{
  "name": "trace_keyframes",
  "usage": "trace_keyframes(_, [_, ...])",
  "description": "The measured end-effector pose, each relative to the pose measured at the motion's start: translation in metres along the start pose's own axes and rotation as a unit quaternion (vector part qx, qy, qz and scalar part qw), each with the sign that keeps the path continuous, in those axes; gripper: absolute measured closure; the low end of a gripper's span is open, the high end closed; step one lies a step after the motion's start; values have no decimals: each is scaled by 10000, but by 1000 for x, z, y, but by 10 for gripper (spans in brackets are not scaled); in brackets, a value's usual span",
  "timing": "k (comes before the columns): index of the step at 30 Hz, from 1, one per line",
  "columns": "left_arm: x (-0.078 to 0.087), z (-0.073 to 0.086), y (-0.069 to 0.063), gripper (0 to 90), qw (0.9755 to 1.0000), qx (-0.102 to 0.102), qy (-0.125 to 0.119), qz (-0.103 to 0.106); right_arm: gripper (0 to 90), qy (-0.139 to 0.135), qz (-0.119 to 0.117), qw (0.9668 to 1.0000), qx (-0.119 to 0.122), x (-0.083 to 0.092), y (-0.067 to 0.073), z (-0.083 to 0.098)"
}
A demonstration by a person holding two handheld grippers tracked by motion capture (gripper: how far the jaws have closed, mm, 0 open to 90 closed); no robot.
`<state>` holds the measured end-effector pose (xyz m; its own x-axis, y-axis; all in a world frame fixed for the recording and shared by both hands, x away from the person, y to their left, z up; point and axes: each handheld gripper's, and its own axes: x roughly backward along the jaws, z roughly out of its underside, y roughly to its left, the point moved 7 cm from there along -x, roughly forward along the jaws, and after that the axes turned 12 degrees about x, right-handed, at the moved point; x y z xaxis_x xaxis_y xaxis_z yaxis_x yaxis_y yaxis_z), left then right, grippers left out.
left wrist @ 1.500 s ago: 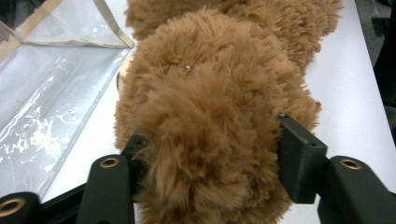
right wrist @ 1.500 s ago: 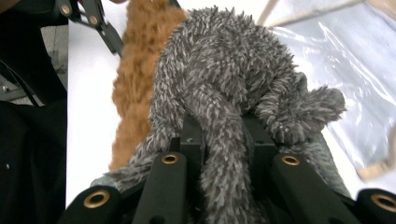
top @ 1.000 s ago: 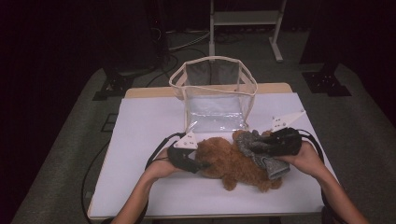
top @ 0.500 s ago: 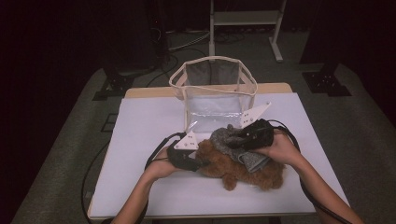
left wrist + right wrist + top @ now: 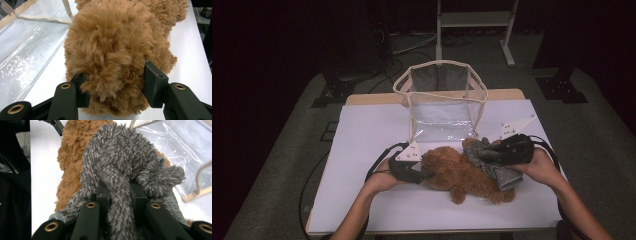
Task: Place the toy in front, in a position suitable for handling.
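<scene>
On the white surface (image 5: 362, 150), the left tongs (image 5: 428, 175) have just closed onto the brown plush toy (image 5: 462, 172); the right tongs (image 5: 484, 154) clamp the grey plush (image 5: 492, 157) draped over it; beyond stands the clear bag (image 5: 442, 105), nothing visible inside

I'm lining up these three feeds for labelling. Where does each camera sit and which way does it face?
High view: above the person's side, looking forward and down on the table; both forearms enter from below.
Left gripper view: rides the left hand-held gripper, looking along its jaws pressed into the brown plush toy.
Right gripper view: rides the right hand-held gripper, jaws clamping the grey plush toy.
All share the brown toy and clear bag.
</scene>
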<state>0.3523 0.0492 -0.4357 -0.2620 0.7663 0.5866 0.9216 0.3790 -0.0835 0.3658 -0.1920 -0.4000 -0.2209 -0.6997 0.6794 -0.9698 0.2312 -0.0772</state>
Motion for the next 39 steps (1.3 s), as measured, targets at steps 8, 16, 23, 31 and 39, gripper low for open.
trace_keyframes(8, [1, 3, 1, 479, 10000, -15, 31, 26, 735, -114, 87, 9998, -166, 14, -3, 15])
trace_keyframes(16, [1, 5, 0, 481, 9999, -79, 90, 36, 732, -140, 281, 9990, -333, 28, -11, 26])
trace_keyframes(23, [3, 8, -1, 447, 9997, -151, 186, 94, 731, -219, 230, 9983, -481, 17, -23, 20])
trace_keyframes(31, [-2, 6, 2, 241, 9995, 165, 241, 113, 734, -345, -289, 9989, -116, 4, 15, 12])
trace_keyframes(39, [5, 8, -1, 468, 9998, 41, 127, 163, 735, -496, -122, 9980, -360, 23, 5, 31])
